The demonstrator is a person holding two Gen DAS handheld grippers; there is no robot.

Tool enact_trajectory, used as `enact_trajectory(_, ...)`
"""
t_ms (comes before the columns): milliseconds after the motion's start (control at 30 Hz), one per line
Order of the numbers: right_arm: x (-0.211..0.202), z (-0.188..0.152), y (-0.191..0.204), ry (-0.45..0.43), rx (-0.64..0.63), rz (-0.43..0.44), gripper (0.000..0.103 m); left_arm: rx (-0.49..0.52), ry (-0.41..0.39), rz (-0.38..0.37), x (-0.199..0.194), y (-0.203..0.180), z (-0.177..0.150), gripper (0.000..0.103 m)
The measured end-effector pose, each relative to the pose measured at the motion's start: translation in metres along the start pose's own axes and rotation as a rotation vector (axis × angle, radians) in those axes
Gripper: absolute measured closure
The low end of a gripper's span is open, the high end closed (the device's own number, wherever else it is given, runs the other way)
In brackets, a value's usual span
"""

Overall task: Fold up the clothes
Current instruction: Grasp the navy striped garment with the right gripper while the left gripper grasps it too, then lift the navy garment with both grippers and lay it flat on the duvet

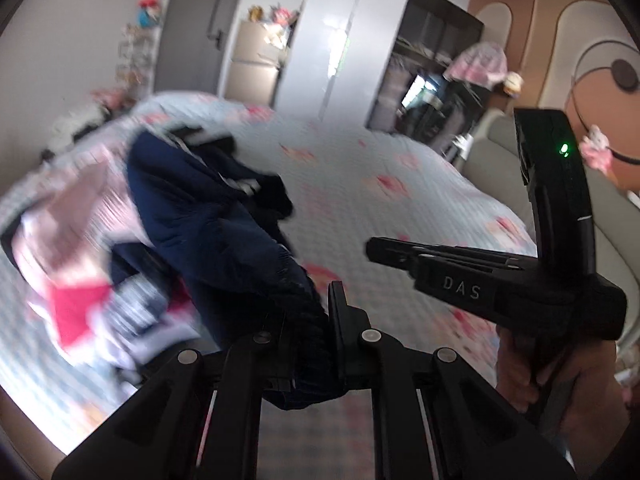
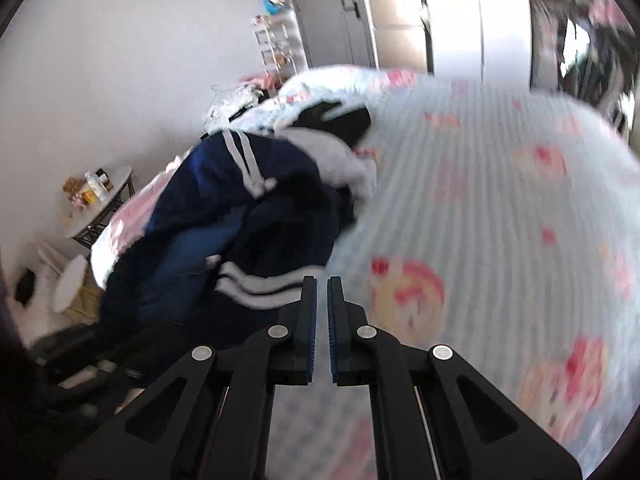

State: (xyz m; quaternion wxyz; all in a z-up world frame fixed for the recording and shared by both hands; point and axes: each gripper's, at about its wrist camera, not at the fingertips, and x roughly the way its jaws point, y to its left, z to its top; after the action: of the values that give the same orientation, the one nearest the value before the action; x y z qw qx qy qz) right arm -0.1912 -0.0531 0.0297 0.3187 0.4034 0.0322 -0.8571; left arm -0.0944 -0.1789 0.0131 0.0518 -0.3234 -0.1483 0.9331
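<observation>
We see the left gripper (image 1: 316,320) clamped on a navy garment (image 1: 208,216); the right gripper (image 2: 322,300) looks nearly closed, seemingly empty, over the bed (image 2: 500,208).

A: The bedspread (image 2: 500,208)?
B: Pale blue, with pink-and-red flower prints.
A: And the garment (image 1: 224,232) on it?
B: Navy blue, with white stripes (image 2: 256,286); beside it lies pink cloth (image 1: 68,216) with a red patch.

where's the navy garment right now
In the left wrist view, the navy garment hangs pinched in the left gripper, trailing left onto the clothes pile on the bed.
</observation>
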Motion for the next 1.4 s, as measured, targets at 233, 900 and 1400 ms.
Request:
enact_trajectory(233, -0.01, -0.083, -0.035, 0.079, 0.086, 0.052, 0.068, -0.09, 0.146, -0.152, 0.029, -0.035, -0.075, 0.091)
enact_trajectory(900, 0.028, -0.184, -0.082, 0.262, 0.218, -0.004, 0.054, -0.196, 0.203, -0.104, -0.003, -0.006, -0.15, 0.091)
enact_trajectory(1400, 0.138, -0.124, -0.111, 0.32, 0.271, -0.028, 0.089, -0.243, 0.297, -0.041, 0.035, 0.028, -0.149, 0.091)
